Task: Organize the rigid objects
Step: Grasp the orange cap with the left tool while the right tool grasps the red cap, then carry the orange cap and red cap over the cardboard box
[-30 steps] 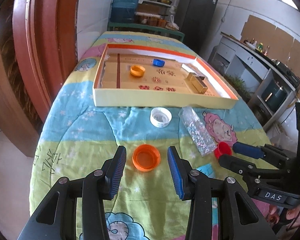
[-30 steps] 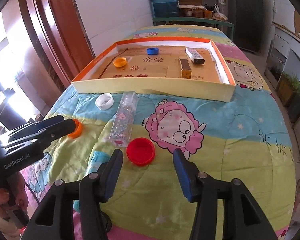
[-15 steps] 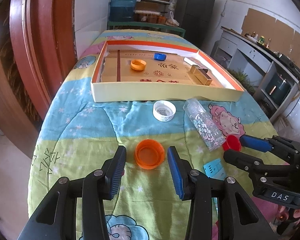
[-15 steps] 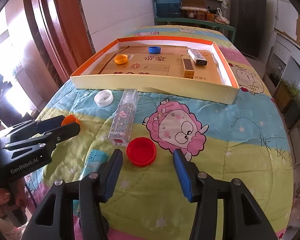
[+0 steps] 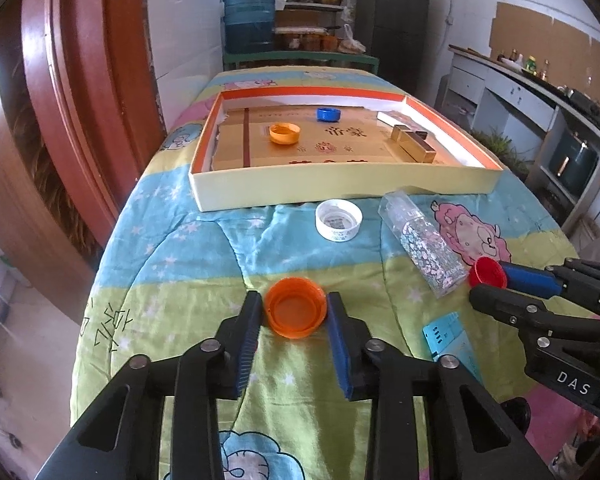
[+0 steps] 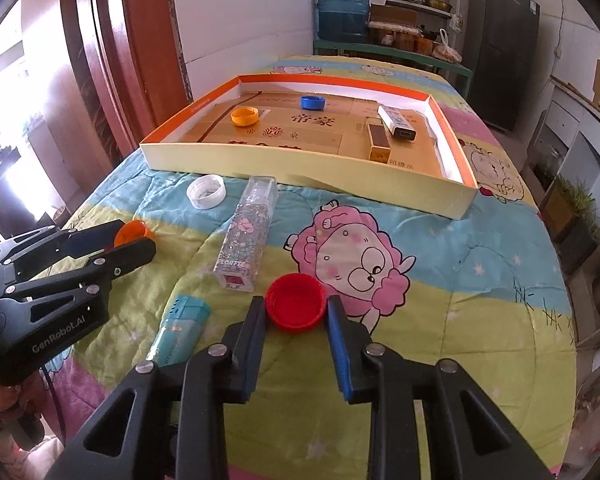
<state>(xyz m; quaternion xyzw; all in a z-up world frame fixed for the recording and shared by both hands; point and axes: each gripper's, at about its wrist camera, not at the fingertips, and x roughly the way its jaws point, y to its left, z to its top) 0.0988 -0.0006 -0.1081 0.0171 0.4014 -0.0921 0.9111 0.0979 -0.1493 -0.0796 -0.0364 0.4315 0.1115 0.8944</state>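
Both claws just closing on caps flat on the cartoon quilt (image 5: 172, 264) — left gripper (image 5: 295, 312) pinching the orange cap (image 5: 295, 307), right gripper (image 6: 296, 307) pinching the red cap (image 6: 296, 297) — apparently bound for the shallow orange-rimmed box (image 5: 340, 192) beyond, already holding sorted caps.

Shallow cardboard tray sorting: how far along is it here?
Done: a small orange cap, a blue cap and two small boxes lie in the shallow cardboard tray. In hand: the left claw has just closed on a large orange cap, the right claw on a red cap. Left on the quilt: white cap, clear glitter bottle, teal tube.
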